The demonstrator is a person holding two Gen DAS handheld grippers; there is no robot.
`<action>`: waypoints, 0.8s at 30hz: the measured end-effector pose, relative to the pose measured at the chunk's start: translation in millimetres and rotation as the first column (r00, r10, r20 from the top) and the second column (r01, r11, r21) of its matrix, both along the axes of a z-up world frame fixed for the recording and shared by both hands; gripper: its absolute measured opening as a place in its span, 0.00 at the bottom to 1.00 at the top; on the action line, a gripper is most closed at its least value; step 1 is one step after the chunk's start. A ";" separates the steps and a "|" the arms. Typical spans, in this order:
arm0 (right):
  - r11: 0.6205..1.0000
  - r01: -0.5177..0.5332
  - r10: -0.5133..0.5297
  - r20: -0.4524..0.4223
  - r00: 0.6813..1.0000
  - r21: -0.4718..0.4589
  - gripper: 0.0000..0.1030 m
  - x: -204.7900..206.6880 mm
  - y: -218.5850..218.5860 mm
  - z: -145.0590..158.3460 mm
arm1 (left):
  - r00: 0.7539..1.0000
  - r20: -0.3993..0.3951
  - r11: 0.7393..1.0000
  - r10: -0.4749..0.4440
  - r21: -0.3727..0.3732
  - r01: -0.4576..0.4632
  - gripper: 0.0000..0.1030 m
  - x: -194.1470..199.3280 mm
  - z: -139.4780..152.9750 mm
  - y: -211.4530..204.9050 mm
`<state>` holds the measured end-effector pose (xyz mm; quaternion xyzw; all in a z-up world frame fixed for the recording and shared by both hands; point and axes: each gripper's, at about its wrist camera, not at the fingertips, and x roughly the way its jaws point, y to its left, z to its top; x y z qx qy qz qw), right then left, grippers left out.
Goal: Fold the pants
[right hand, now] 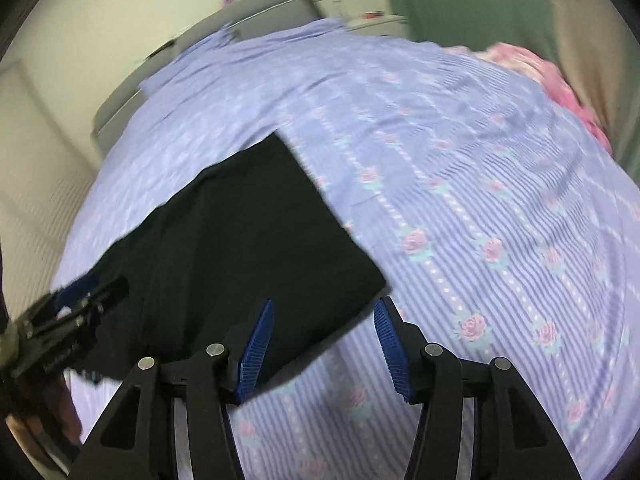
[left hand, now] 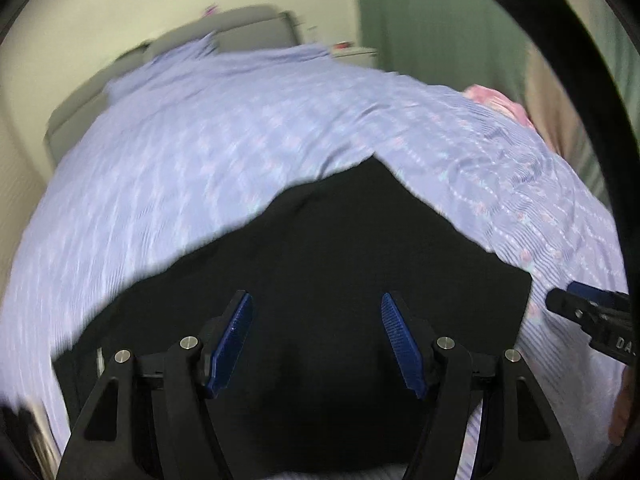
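Observation:
Black pants [left hand: 340, 264] lie folded flat on a lilac flowered bedsheet [left hand: 200, 152]. My left gripper [left hand: 316, 300] is open and empty, hovering above the middle of the pants. In the right wrist view the pants [right hand: 240, 248] reach from the centre to the left. My right gripper [right hand: 324, 306] is open and empty over the pants' near right corner. The right gripper's tip shows at the right edge of the left wrist view [left hand: 592, 316]. The left gripper shows at the left edge of the right wrist view [right hand: 76, 312]. Both views are motion-blurred.
A pink cloth [right hand: 560, 80] lies at the bed's far right edge. A grey headboard [right hand: 260, 12] stands against a cream wall at the far end. A green curtain [left hand: 440, 20] hangs at the far right. The bedsheet [right hand: 480, 200] spreads to the right of the pants.

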<state>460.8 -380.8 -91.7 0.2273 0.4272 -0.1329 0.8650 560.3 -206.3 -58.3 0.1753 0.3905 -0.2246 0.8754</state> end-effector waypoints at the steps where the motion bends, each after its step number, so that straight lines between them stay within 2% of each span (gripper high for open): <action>1: 0.999 0.045 -0.045 -0.005 0.999 0.007 0.52 1.8 1.3 -5.5 | 0.999 0.013 0.999 -0.051 0.019 0.050 0.64 11.2 -0.9 -8.1; 4: 0.979 0.190 -0.189 -0.021 0.982 0.078 0.52 -0.5 -11.6 -17.9 | 0.988 0.030 0.986 -0.151 0.069 0.149 0.64 42.9 -7.4 -29.5; 6: 0.961 0.253 -0.250 -0.037 0.967 0.114 0.52 1.4 -13.4 -24.2 | 0.982 -0.006 0.979 -0.187 0.086 0.187 0.64 73.4 -15.7 -40.7; 10: 0.947 0.307 -0.303 -0.050 0.952 0.096 0.52 8.4 -7.9 -28.2 | 0.972 -0.100 0.975 -0.214 0.045 0.220 0.64 127.7 -23.7 -55.1; 13: 0.931 0.353 -0.348 -0.060 0.935 0.097 0.52 13.2 -3.8 -32.9 | 0.959 -0.138 0.965 -0.246 0.053 0.255 0.64 153.0 -30.7 -66.0; 17: 0.925 0.361 -0.354 -0.083 0.932 0.120 0.52 18.6 2.2 -44.0 | 0.945 -0.169 0.952 -0.281 0.079 0.297 0.64 168.7 -40.9 -81.1; 21: 0.917 0.372 -0.362 -0.092 0.928 0.142 0.52 18.5 2.1 -53.9 | 0.916 -0.227 0.933 -0.332 0.063 0.354 0.64 176.5 -53.8 -95.3; 24: 0.906 0.389 -0.378 -0.093 0.921 0.166 0.52 18.1 -0.4 -58.6 | 0.894 -0.276 0.927 -0.353 0.024 0.374 0.64 185.4 -61.6 -108.9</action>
